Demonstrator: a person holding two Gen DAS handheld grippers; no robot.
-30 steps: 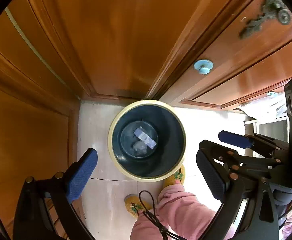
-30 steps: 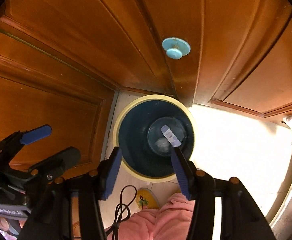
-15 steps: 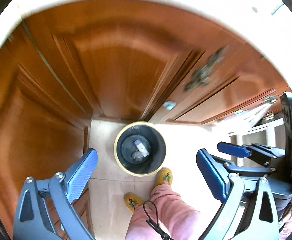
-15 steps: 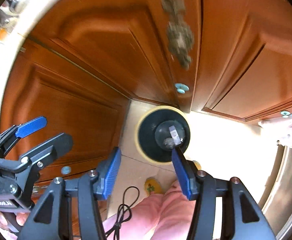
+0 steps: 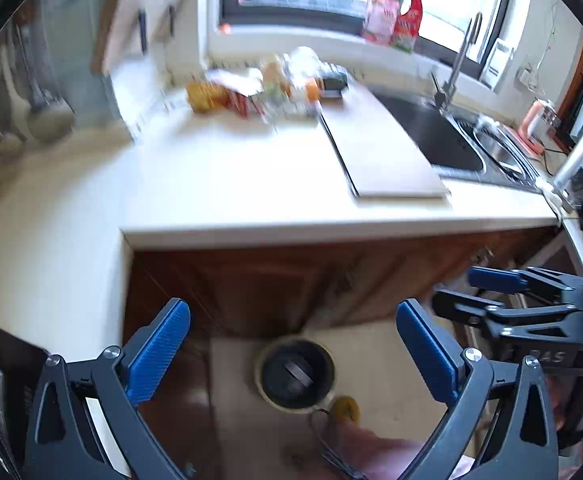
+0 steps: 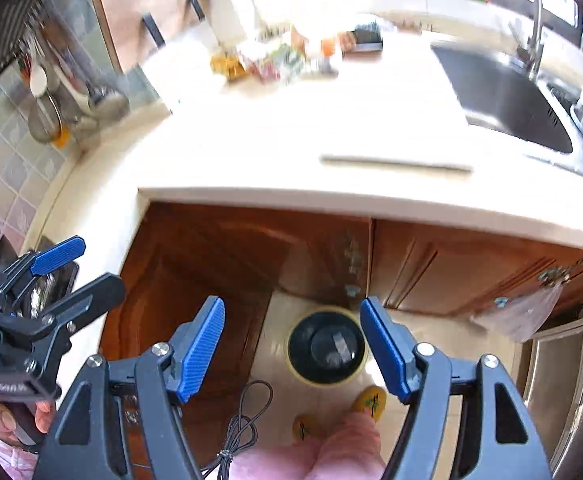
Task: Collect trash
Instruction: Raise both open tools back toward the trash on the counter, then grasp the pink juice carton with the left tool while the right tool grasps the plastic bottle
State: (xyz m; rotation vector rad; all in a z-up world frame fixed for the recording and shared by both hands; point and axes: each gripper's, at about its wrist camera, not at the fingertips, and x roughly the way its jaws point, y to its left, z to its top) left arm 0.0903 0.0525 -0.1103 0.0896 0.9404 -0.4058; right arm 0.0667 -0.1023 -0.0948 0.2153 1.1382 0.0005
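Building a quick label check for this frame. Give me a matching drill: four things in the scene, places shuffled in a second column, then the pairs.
Things:
1. trash bin
2. cutting board
3. bottles
4. faucet

Places:
A. on the window sill
B. on the floor by the cabinet doors
C. at the back of the sink
D. flat on the counter left of the sink

Pairs: 1-B, 2-D, 3-A, 4-C
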